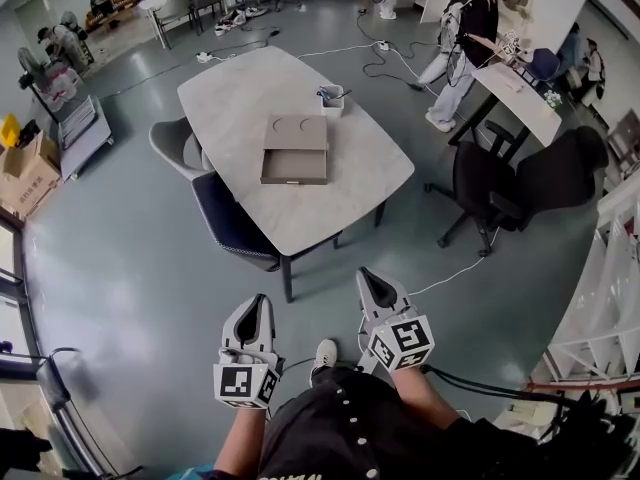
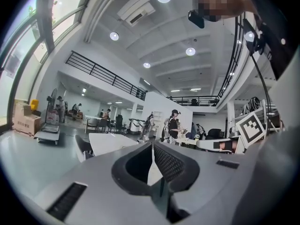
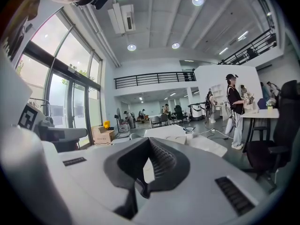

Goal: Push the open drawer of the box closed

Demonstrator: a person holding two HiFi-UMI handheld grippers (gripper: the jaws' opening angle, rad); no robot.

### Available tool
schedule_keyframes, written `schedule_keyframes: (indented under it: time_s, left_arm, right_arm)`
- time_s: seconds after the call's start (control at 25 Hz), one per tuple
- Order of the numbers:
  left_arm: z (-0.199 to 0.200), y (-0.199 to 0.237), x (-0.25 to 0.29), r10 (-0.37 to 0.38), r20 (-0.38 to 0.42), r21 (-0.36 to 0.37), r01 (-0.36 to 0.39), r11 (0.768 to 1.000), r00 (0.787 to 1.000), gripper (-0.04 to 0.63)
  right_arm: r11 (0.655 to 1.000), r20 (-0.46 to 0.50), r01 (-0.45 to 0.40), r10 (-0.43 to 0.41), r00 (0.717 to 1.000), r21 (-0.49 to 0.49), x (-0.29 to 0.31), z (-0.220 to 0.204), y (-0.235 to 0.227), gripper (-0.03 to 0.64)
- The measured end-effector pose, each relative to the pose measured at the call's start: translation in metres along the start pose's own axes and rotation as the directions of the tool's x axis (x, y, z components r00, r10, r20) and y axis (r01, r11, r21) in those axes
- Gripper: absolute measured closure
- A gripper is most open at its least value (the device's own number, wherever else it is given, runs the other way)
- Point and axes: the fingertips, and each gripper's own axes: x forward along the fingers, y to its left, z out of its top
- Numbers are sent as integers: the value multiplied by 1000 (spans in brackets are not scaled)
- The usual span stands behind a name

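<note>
Left tool (image 1: 261, 300), right tool (image 1: 369, 273) before table (image 1: 310, 223) edge

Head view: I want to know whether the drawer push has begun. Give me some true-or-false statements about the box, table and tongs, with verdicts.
1. The flat brown box on the pale grey stone-look table has its drawer pulled out. True.
2. The left tongs touch the box. False: they hang over the floor, short of the table.
3. A small white pen cup stands on the table beyond the box. True.
4. The right tongs grip a pen. False: they are shut and empty.
</note>
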Motion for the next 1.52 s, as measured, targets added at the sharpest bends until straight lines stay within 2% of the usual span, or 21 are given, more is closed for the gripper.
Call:
schedule_keyframes:
  time_s: [0.32,0.68,0.92,1.16,1.52]
  left_arm:
    - [3,-4,36,27,-9,0,-27,1000,1000,571]
    - [0,9,57,52,-30,10,-52,999,998,571]
    - [0,18,81,36,-30,4,-36,999,999,571]
    - [7,43,119,2,-27,-2,-2,1000,1000,571]
    - [27,106,185,-41,-12,1,41,999,999,571]
  right_arm:
    - [999,-14,-53,53,999,11,29,2,-23,620]
    - [997,-25,-71,71,997,31,52,-1,-32,620]
    - [998,-28,-64,65,997,28,75,2,-40,620]
    - [999,-23,-43,44,999,21,115,12,-48,620]
    - [1000,-11,-7,7,1000,2,199,30,-51,620]
